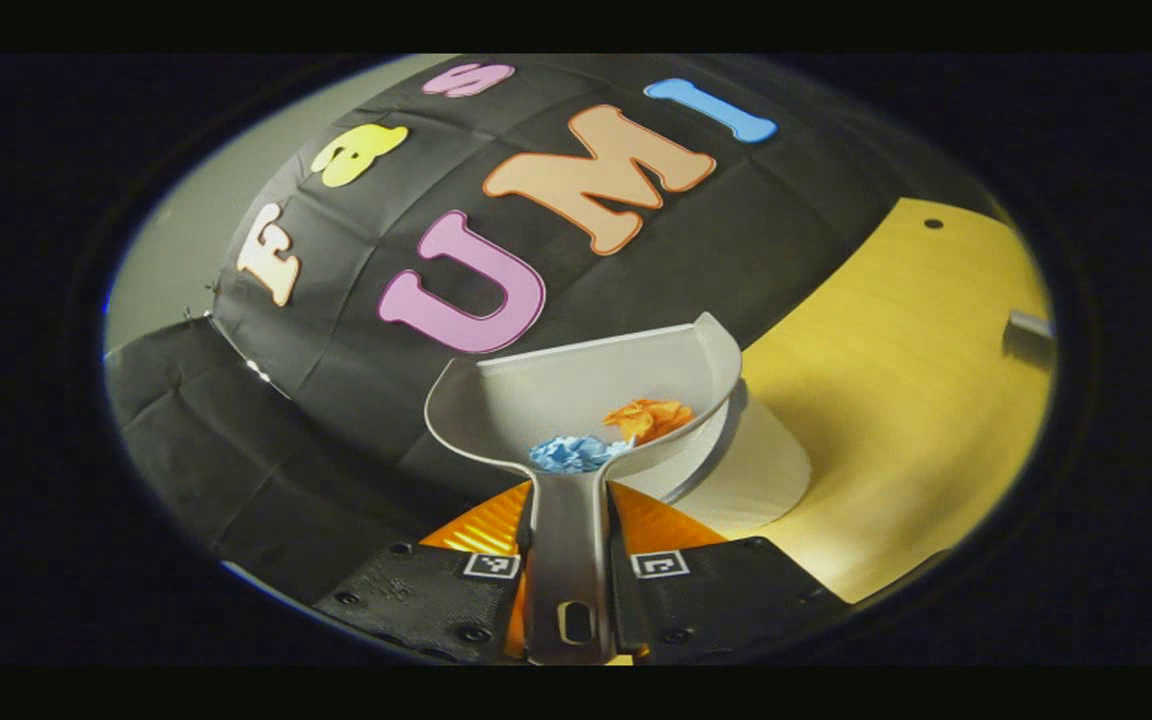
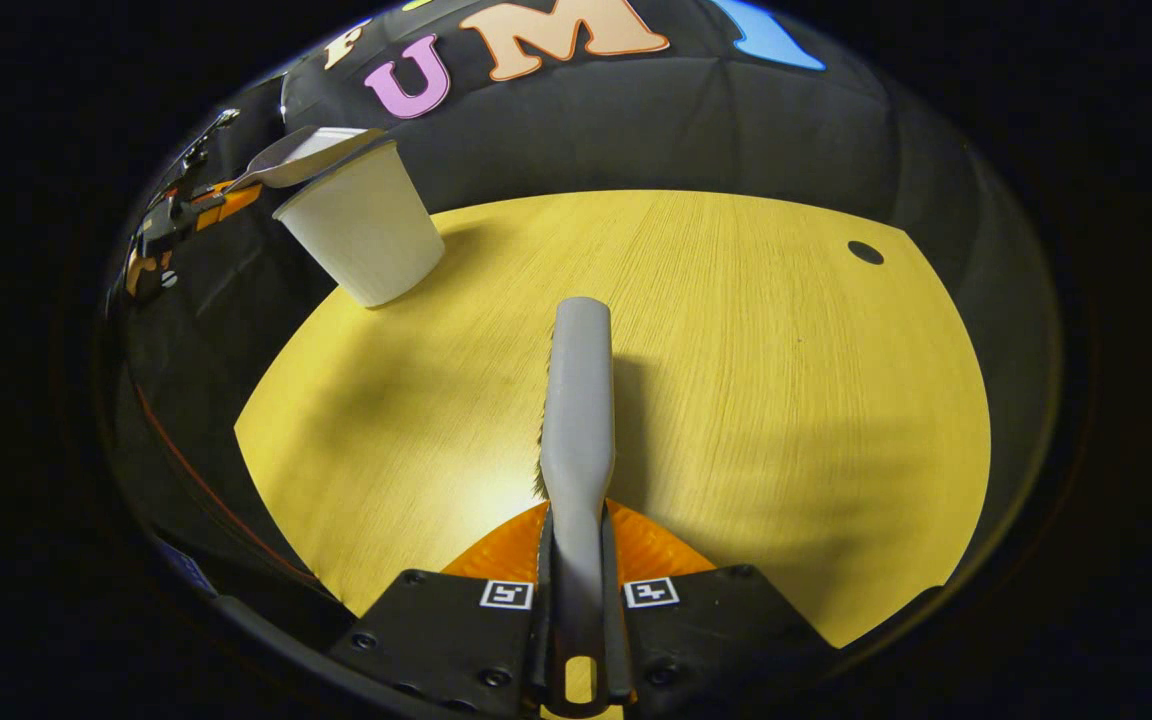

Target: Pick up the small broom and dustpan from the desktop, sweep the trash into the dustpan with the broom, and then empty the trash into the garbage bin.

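While the left claw (image 1: pixel 568 560) clamps its grey handle, the pale grey plastic dustpan (image 1: pixel 586 400), holding a crumpled blue paper ball (image 1: pixel 573 453) and an orange one (image 1: pixel 651 416), hangs over the white paper-cup garbage bin (image 2: pixel 364 235). The right claw (image 2: pixel 576 590) grips the slim grey plastic broom (image 2: pixel 577 400) above the yellow wooden tabletop (image 2: pixel 786 400).

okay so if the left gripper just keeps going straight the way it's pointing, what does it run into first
Likely the booth wall. The left gripper holds the dustpan over the garbage bin, and beyond the pan's front edge only black cloth shows, though depth is unclear.
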`<state>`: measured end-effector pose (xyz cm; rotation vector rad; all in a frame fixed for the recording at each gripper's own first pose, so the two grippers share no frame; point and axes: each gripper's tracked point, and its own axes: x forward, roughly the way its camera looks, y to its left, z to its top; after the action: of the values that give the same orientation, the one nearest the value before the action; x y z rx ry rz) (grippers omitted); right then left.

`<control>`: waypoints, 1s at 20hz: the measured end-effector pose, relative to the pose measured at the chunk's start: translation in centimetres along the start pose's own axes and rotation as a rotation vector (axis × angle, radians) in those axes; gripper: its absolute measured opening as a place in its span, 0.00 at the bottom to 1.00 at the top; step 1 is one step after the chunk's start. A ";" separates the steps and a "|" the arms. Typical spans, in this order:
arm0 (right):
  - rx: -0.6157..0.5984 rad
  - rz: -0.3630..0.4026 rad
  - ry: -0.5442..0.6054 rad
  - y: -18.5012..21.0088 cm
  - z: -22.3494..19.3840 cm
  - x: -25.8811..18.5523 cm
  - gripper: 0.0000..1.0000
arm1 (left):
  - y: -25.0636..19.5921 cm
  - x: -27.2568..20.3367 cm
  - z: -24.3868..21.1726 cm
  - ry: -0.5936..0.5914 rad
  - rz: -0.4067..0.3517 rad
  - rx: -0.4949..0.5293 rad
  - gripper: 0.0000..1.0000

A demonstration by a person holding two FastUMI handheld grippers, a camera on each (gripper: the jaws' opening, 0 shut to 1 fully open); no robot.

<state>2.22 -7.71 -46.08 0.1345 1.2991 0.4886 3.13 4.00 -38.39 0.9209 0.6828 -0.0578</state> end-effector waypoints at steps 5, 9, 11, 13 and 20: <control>-0.012 0.011 0.014 0.1 -0.1 -0.4 0.18 | 3.1 2.3 -2.0 0.075 0.035 0.201 0.25; -0.033 0.004 0.036 -0.2 -0.4 -0.5 0.18 | 5.0 2.1 -2.6 0.092 0.110 0.517 0.28; -0.037 0.002 0.040 -0.3 -0.4 -0.6 0.18 | 5.8 2.0 -2.0 0.080 0.141 0.663 0.26; -0.042 0.003 0.039 -0.3 -0.5 -0.5 0.18 | 6.3 1.9 -2.2 0.077 0.156 0.769 0.26; -0.055 0.002 0.028 -0.4 -0.5 -0.3 0.18 | 4.6 -0.4 -2.6 0.034 0.096 0.432 0.25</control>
<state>1.77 -8.31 -46.17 0.0831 1.3120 0.5289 3.02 8.67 -35.97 1.3708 0.6679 -0.1069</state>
